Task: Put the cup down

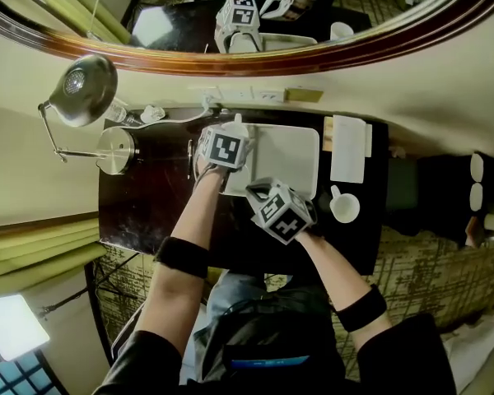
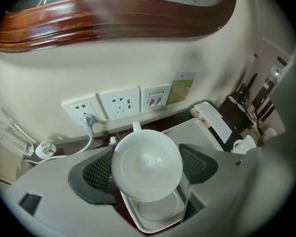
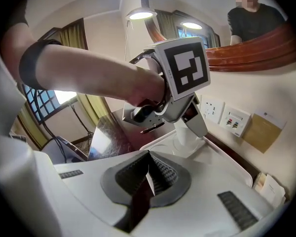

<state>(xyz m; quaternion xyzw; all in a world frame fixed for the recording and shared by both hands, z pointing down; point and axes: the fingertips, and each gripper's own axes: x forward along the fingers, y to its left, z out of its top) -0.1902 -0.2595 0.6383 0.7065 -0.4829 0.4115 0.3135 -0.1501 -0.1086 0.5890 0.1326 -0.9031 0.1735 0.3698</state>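
Cup (image 2: 147, 164) mostly hidden under left gripper (image 1: 233, 132) in head view; mirror (image 1: 165, 23) cut by top edge.

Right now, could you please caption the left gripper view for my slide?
Left gripper holds a white cup over the white tray, wall sockets behind.

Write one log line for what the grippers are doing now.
left gripper: shut on cup | cup: over tray | right gripper: shut, empty | step: cup not released
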